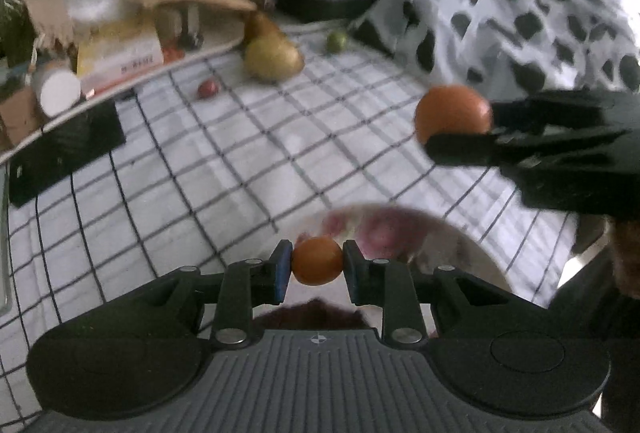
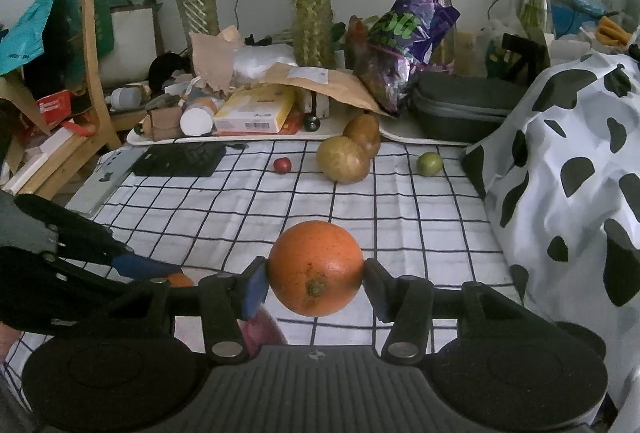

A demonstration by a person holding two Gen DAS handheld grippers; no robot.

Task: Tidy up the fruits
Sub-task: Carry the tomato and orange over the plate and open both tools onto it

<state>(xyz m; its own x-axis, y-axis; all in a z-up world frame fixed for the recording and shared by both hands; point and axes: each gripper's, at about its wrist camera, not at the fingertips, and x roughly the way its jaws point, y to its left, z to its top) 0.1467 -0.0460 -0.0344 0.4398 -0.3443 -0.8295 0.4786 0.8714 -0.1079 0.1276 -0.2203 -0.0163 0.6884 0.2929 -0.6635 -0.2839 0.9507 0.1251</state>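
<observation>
The left gripper pinches a small smooth orange fruit between its blue pads, above the rim of a round floral-patterned bowl. The right gripper clamps a larger, speckled orange fruit with a stem scar, raised over the white cloth with a dark grid. Open cloth lies ahead of both tools. Toward the far edge rest a small red fruit, two rounded tan-yellow fruits touching each other, and a small green fruit. A draped black-and-white spotted fabric borders the right side; a cluttered pale tray bounds the back.
</observation>
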